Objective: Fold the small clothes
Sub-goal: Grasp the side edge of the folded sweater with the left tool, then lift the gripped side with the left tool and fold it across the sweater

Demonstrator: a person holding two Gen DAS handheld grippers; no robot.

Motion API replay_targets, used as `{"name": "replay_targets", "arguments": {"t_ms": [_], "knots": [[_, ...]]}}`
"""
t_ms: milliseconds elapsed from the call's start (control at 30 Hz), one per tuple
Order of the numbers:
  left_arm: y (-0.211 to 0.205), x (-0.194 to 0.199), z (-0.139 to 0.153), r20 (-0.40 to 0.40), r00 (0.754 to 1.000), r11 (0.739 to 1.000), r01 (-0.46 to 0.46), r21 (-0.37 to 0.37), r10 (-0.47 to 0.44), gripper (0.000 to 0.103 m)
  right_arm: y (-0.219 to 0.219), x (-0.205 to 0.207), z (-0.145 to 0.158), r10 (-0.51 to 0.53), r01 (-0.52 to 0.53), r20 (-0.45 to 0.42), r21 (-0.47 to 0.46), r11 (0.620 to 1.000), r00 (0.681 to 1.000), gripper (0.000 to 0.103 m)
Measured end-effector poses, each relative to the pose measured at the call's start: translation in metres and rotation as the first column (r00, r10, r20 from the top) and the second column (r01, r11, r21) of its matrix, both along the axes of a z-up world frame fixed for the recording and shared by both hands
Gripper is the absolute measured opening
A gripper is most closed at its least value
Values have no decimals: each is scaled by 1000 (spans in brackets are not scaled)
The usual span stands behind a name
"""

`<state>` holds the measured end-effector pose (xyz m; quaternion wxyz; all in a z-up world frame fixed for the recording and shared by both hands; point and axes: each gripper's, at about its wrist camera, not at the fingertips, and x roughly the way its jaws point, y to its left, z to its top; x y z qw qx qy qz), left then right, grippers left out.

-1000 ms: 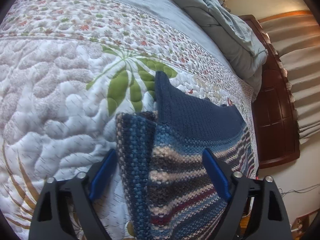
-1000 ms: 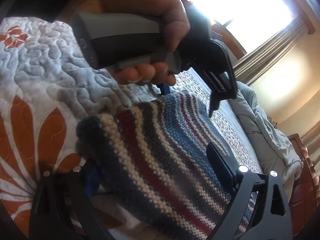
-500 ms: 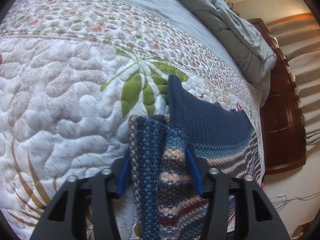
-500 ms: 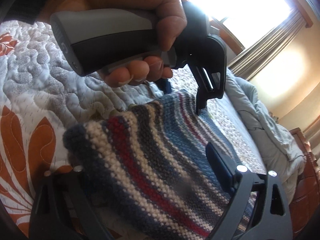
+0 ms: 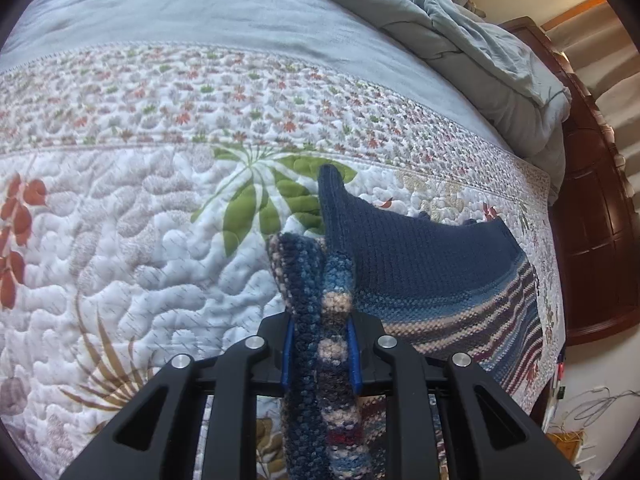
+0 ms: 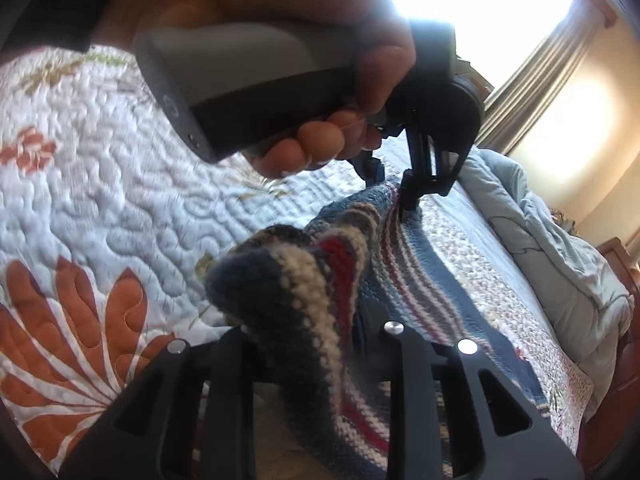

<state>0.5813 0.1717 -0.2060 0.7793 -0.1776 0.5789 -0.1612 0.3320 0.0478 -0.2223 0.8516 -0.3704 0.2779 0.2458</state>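
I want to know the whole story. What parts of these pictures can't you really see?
- Right gripper, right wrist view: the striped knit bunches over the fingertips, hiding the pinch.
- Knit's near end, both views: cut off by the bottom edge and gripper frames.
- What garment it is: too folded to tell.
- Left hand, right wrist view: blurred, filling the top.

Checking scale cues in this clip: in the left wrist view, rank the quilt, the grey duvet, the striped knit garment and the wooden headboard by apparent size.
1. quilt
2. striped knit garment, though nearness inflates it
3. grey duvet
4. wooden headboard; its rank against the duvet is unsure, as the frame edge cuts both.
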Motion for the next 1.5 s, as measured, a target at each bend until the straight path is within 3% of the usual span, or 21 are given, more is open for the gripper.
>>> {"name": "replay_targets", "arguments": {"t_ms": [433,667,1033,1500], "knots": [[-51,3,72,37,999,995,12,97,-16,20,-47,-10,64,-61,61,-8,149,987,998,19],[-88,8,95,47,998,987,33,156,-40,20,-88,-3,88,-96,102,-37,239,966,995,16],[-161,17,116,52,994,970,84,230,-98,20,-150,-1,104,-163,178,-73,358,917,984,12],[-242,26,122,27,984,939,162,303,-178,20,-238,7,100,-265,310,-160,502,807,951,11]]}}
